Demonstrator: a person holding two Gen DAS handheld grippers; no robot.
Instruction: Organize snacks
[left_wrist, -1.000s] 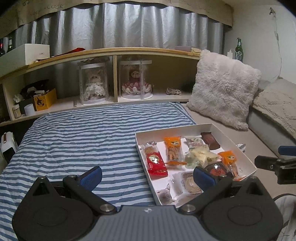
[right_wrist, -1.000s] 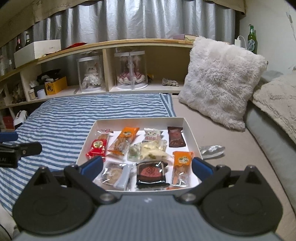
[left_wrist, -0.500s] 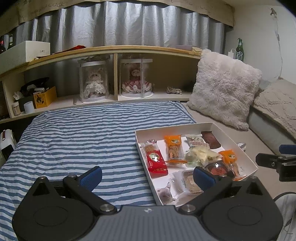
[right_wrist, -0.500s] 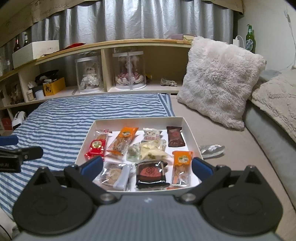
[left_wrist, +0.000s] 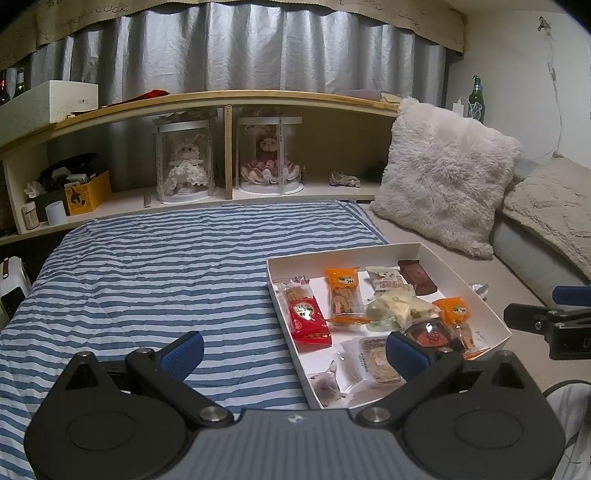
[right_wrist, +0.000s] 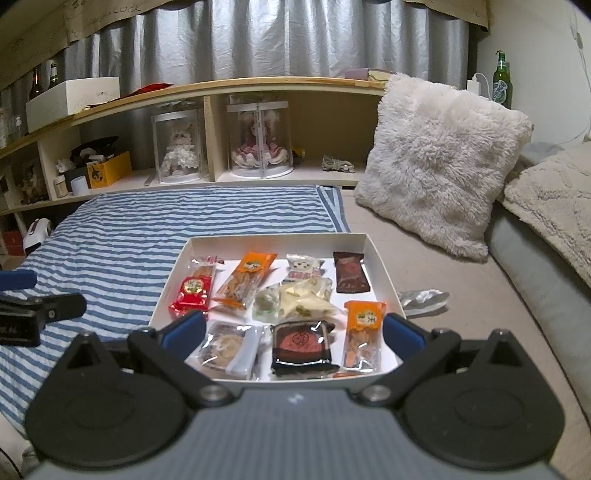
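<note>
Tools (left_wrist: 293, 349) (right_wrist: 293, 334) wide open, empty.

1 white tray (right_wrist: 384, 275), 2 orange packets (right_wrist: 246, 277), 1 red packet (right_wrist: 192, 293), 2 pillows (right_wrist: 436, 166) and 2 cased dolls (right_wrist: 179, 151) are counted.
</note>
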